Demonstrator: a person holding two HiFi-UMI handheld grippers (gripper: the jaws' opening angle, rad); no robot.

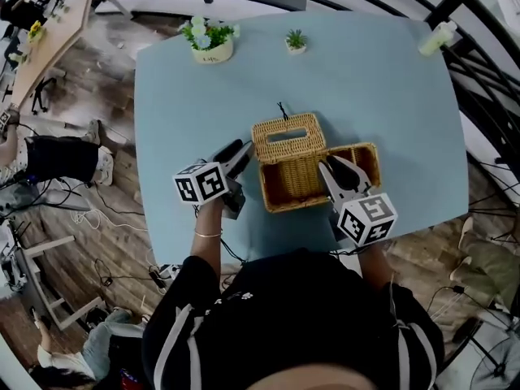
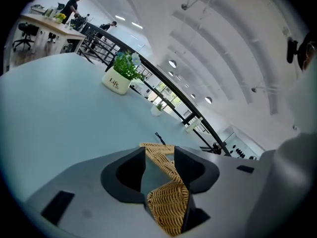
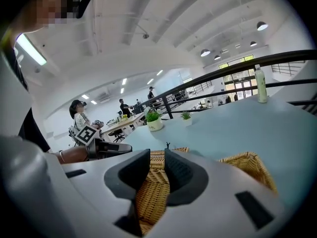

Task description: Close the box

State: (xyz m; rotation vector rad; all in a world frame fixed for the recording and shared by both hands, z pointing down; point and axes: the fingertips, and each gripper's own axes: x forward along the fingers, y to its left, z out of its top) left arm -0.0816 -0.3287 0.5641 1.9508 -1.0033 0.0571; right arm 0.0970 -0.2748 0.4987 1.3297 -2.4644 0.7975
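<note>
The wicker box (image 1: 302,205) stands open near the middle of the surface's (image 1: 366,80) near edge, with its slotted lid (image 1: 313,146) raised over the far left part. The left claw (image 1: 242,154) pinches wicker at the box's left end, probably to hold it steady. The right claw (image 1: 341,173) also pinches wicker near the box's middle. Whether this is the wall or the lid's edge, I cannot tell.

Left gripper (image 2: 159,155) with its jaws closed on the woven wall of a wicker box (image 2: 168,205), pale blue table (image 2: 59,118) beyond, white potted plant (image 2: 120,77), black railing (image 2: 166,83), people at a far desk (image 2: 49,26)
</note>
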